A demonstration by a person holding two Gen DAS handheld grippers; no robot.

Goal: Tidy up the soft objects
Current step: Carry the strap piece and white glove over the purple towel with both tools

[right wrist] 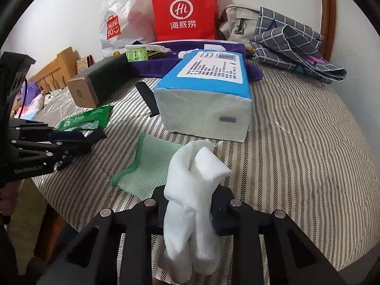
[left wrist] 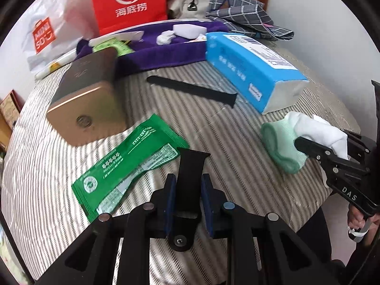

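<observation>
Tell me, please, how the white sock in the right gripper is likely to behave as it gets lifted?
The white sock will probably stay floppy: its ends already droop on both sides of the right gripper. It looks light and knitted, so it should not slip easily.

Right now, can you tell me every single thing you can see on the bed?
Striped bed cover: one, grey and white, under everything.
Tissue pack: one, blue, middle.
White sock: one, pinched in the right gripper.
Green cloth: one, mint, beside the sock.
Green packet: one, near the left gripper.
Watch strap piece: one, black, between the left gripper's pads.
Second strap piece: one, black, lying by the tissue pack.
Gold box: one, left side.
Purple towel: one, at the back.
Red bag: one, against the wall.
White plastic bag: one, beside the red bag.
Checked cloth: one, grey, back right.
Beige bag: one, back.
Left gripper: black.
Right gripper: black.
</observation>
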